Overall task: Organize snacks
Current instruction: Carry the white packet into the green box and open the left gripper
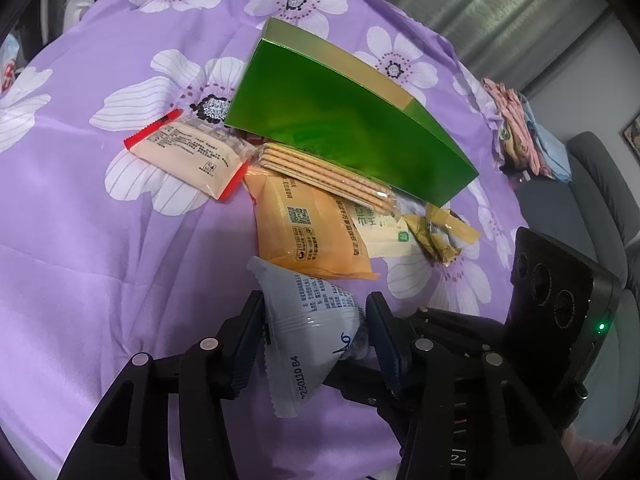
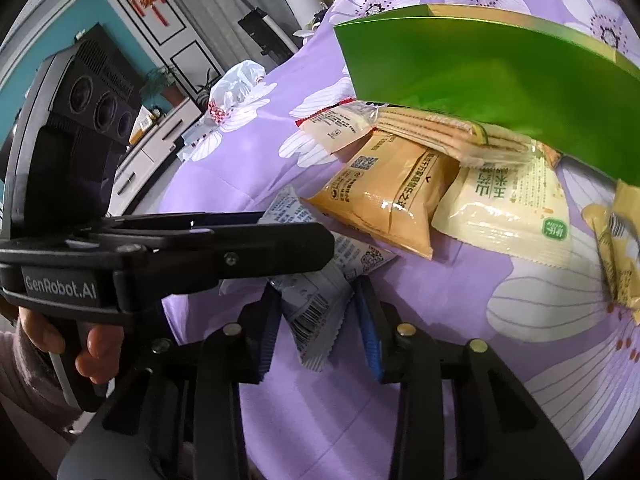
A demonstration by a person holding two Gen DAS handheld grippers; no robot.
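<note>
My left gripper (image 1: pixel 316 312) is shut on a grey-white snack packet (image 1: pixel 308 328), held just above the purple flowered cloth (image 1: pixel 120 240). In the right wrist view the same packet (image 2: pixel 316 296) sticks out between the fingers of my right gripper (image 2: pixel 316 296), whose jaws stand apart on either side of its end; the left gripper (image 2: pixel 240 248) crosses from the left over it. Beyond lie an orange packet (image 1: pixel 312 236), a cream packet (image 2: pixel 508 216), a clear cracker pack (image 1: pixel 328 174), a red-edged packet (image 1: pixel 188 156) and a green box (image 1: pixel 352 128).
Small yellow wrappers (image 1: pixel 444 236) lie right of the pile. Folded clothes (image 1: pixel 520 132) sit at the cloth's far right edge, next to a grey chair (image 1: pixel 592 200). A white plastic bag (image 2: pixel 236 84) and a white cabinet (image 2: pixel 160 148) are off to the left.
</note>
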